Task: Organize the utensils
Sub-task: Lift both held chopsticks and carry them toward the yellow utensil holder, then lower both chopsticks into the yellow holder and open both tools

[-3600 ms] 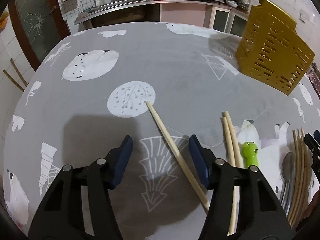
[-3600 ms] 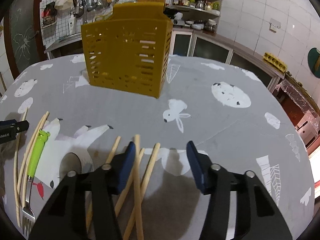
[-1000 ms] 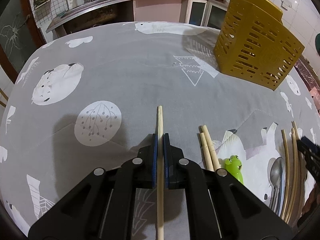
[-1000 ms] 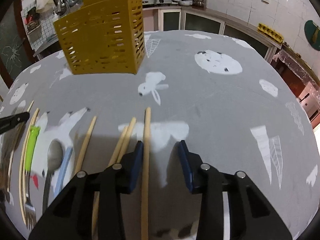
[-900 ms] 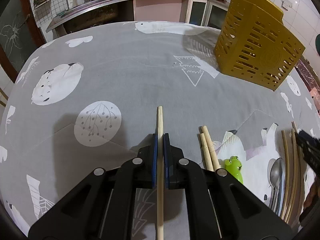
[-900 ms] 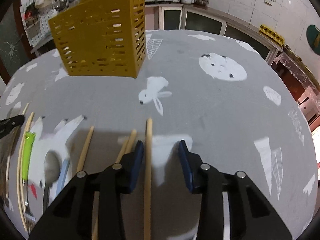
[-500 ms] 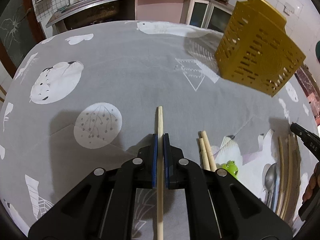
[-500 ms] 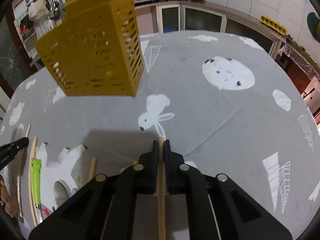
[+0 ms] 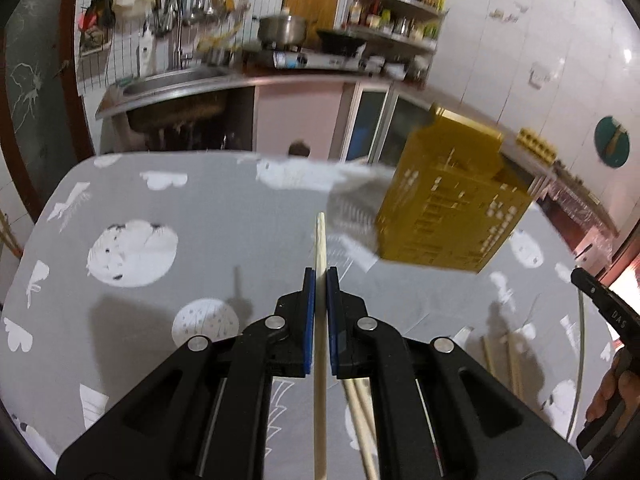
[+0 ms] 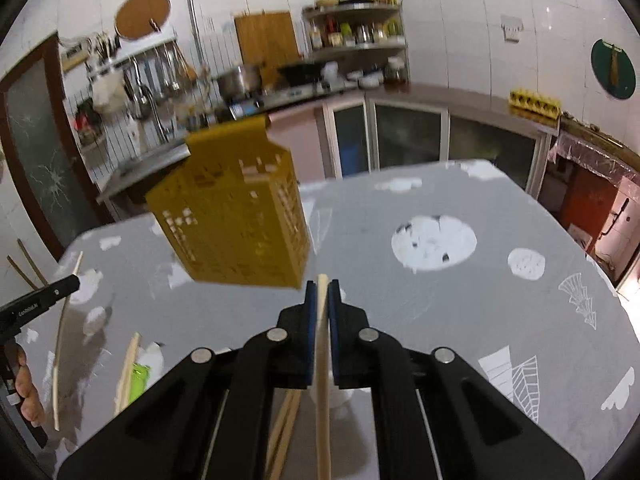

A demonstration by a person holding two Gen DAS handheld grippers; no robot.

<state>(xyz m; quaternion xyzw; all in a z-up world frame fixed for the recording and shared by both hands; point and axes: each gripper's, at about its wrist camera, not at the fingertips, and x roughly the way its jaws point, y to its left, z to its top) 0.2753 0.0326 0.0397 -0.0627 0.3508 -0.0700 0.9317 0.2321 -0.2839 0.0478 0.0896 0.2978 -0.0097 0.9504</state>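
1. Left gripper (image 9: 320,276): jaws clamped on a single wooden chopstick (image 9: 320,240). The stick runs lengthwise between the blue pads, tip poking out ahead, tail running back under the gripper body.
2. Right gripper (image 10: 322,288): same deal, jaws pinched tight on its own light chopstick (image 10: 322,344). Its tip only just clears the pads.
3. Both held sticks are up off the table, clear of the cloth.
4. Yellow slotted utensil caddy (image 9: 452,208) stands on the table ahead, right of the left gripper's line; in the right view it's ahead and left (image 10: 236,216). Motion-blurred in both views, contents not readable.
5. Table has a grey tablecloth with white prints (image 9: 200,208).
6. Loose chopsticks (image 9: 360,412) lie on the cloth under and right of the left gripper; more of them (image 10: 128,368) show at lower left in the right view.
7. Green-handled utensil (image 10: 138,376) lies on the cloth just beside those sticks; only part of the handle shows.
8. Each view catches the other gripper's black finger at the frame edge, plus a bit of the person's hand (image 9: 608,392).
9. Background: kitchen counter with sink, pot on stove, shelf of jars.
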